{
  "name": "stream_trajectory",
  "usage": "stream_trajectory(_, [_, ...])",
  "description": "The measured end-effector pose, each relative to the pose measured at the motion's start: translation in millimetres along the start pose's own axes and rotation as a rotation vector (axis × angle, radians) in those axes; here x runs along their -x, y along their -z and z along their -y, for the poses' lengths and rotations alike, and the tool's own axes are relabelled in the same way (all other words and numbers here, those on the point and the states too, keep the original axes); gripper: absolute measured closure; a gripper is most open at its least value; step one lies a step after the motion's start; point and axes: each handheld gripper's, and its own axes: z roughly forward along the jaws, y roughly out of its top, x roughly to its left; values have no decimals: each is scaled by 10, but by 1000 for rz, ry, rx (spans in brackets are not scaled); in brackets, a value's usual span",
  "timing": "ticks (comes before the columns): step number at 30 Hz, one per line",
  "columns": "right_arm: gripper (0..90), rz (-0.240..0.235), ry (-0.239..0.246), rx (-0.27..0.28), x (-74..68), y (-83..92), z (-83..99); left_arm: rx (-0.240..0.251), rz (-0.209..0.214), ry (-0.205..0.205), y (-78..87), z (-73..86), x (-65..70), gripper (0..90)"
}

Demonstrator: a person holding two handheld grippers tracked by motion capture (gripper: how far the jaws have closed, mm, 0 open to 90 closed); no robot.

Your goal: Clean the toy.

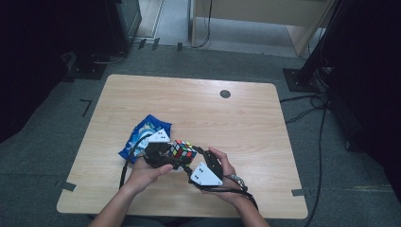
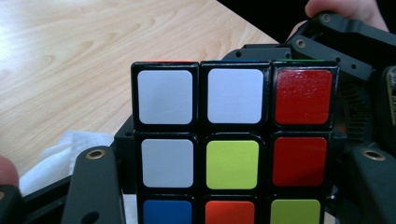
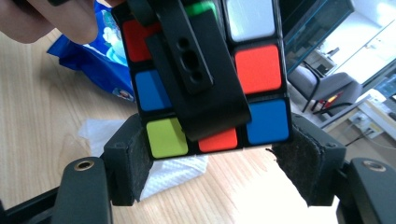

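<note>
1. Over the near middle of the worktop point(image 1: 236, 123), one colour-puzzle cube point(image 1: 182, 149) is held up in the air between my two grippers. There is one gripper in each of my two hands.
2. My left gripper point(image 1: 176, 156) has its fingers clamped on the cube. The right gripper view shows one black left finger point(image 3: 196, 79) lying flat across a cube face.
3. My right gripper point(image 1: 191, 156) comes in from the other side. Seen along its own two fingers point(image 3: 135, 163), the cube's bottom row sits between the pads at a middling width. I cannot tell whether the pads press on it or only frame it.
4. From the left gripper view, one whole cube face point(image 2: 232, 140) shows nine stickers. I count three white, two red, two yellow-green, one blue and one orange.
5. My left hand point(image 1: 146, 172) and right hand point(image 1: 222, 170) enter from the near edge, each wrapped round its gripper's body.
6. One blue packet point(image 1: 142, 137) lies flat on the worktop just left of and beyond the cube.
7. One crumpled white tissue point(image 3: 173, 175) lies on the wood beneath the cube, near the packet.
8. One small dark round disc point(image 1: 225, 93) sits near the far edge, well apart from everything else.
</note>
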Motion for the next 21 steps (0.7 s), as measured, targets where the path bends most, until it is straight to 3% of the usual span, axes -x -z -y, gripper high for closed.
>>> stream_trajectory(3, [334,-18,17,-20,-42,-6,34,25,-37,-6,117,32,-25,341])
stream_trajectory(4, [334,-22,36,-32,-46,-1,53,56,-37,1,197,52,-39,341])
stream_trajectory(5, [335,-27,21,-47,-41,10,78,81,-37,1,262,73,-47,341])
stream_trajectory(9, [359,-73,-130,-74,16,-18,136,167,-93,-77,471,148,-53,341])
stream_trajectory(12, [359,-176,-303,-99,57,-168,115,243,-117,-150,616,209,-65,341])
stream_trajectory(14, [361,-202,-349,-154,36,-319,101,279,-113,-206,681,258,-69,341])
stream_trajectory(16, [376,-222,-402,-205,14,-471,120,288,-89,-226,716,285,-75,340])
stream_trajectory(18, [375,-202,-415,-275,-17,-591,159,292,-84,-248,731,295,-64,340])
stream_trajectory(21, [390,-206,-411,-339,-47,-688,194,289,-66,-257,724,302,-55,340])
